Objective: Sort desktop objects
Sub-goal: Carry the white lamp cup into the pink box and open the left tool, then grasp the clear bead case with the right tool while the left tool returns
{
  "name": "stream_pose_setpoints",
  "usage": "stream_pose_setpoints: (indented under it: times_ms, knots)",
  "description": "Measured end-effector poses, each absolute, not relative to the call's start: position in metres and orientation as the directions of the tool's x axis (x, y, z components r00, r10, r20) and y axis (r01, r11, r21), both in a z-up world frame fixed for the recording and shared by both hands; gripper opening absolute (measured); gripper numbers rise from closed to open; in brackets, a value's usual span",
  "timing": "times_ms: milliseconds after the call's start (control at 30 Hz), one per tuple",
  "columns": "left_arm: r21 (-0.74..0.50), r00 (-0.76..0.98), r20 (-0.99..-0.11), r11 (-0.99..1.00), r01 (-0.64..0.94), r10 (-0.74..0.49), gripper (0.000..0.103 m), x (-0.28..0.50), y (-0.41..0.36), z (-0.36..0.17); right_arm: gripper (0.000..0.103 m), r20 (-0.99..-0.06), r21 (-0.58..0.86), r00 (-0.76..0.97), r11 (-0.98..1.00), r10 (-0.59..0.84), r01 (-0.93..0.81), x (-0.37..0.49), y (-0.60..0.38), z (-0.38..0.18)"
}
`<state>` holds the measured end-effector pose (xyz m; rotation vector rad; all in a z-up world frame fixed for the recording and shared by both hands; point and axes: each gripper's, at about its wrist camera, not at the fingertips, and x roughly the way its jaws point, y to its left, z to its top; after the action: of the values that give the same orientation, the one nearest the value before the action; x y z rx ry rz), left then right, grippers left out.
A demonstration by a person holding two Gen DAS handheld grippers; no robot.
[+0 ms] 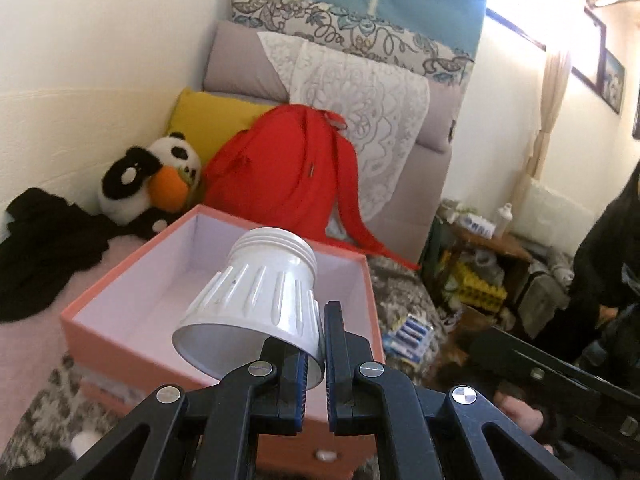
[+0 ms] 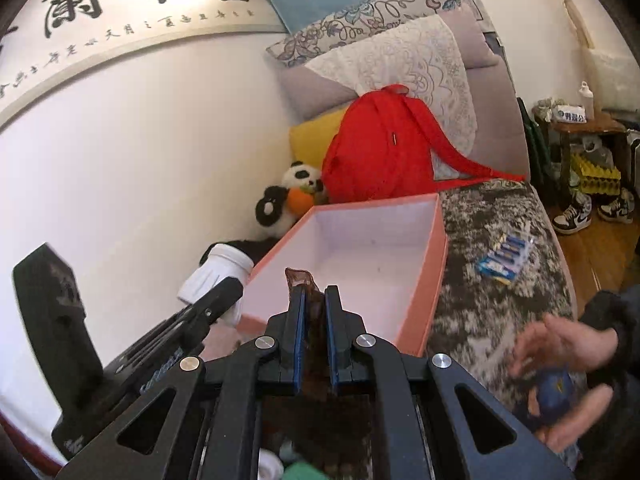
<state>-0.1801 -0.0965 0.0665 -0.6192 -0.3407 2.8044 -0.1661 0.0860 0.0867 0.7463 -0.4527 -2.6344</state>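
wall scroll (image 2: pixel 132 4) reading 蘭雅室, smaller script illegible

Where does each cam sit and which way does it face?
Left wrist: on left hand-held gripper, facing the pink box; fingers pinch a white ribbed part.
Right wrist: on right hand-held gripper, same heading; fingers clamp a brown item; a bare hand shows.
Shared: box, red backpack, panda plush.
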Motion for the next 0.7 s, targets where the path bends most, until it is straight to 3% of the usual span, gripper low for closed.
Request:
stream_pose_setpoints:
  times_ms: [200,267,300,333,367,400,433,700]
  knots:
    - [-0.362,-0.822,-0.423,-0.903,-0.232,0.381,0.005,-0.222,-0.112,0.04,0.014,-0.454,0.397,-0.807,-0.897,-0.377,0.195,-0.211,0.076,0.069]
    - [-0.406,-0.796,-0.453,-0.888,-0.217,0.401,0.024,-0.232,-0.119,0.027,0.021,-0.458,0.412,-0.813,-0.896,-0.36,0.164,-0.218,0.078,0.061]
    - [-0.427,-0.783,-0.466,-0.88,-0.208,0.411,0.05,-0.237,-0.122,0.021,0.04,-0.461,0.419,-0.815,-0.896,-0.351,0.149,-0.222,0.079,0.056]
    - [-0.447,-0.777,-0.476,-0.874,-0.189,0.411,0.064,-0.24,-0.127,0.016,0.056,-0.463,0.426,-0.818,-0.895,-0.342,0.133,-0.226,0.08,0.052]
    - [-0.462,-0.783,-0.471,-0.87,-0.173,0.406,0.071,-0.241,-0.132,0.013,0.072,-0.465,0.434,-0.82,-0.893,-0.334,0.118,-0.229,0.081,0.047]
    - [-0.473,-0.792,-0.46,-0.866,-0.163,0.4,0.081,-0.241,-0.136,0.012,0.08,-0.468,0.441,-0.822,-0.892,-0.325,0.102,-0.233,0.082,0.043]
    - [-0.485,-0.802,-0.449,-0.861,-0.153,0.395,0.082,-0.241,-0.14,0.01,0.088,-0.47,0.448,-0.824,-0.89,-0.317,0.087,-0.237,0.083,0.039]
    - [-0.385,-0.832,-0.468,-0.916,-0.112,0.298,0.083,-0.229,-0.131,0.015,0.088,-0.47,0.483,-0.843,-0.876,-0.26,0.001,-0.238,0.094,0.012]
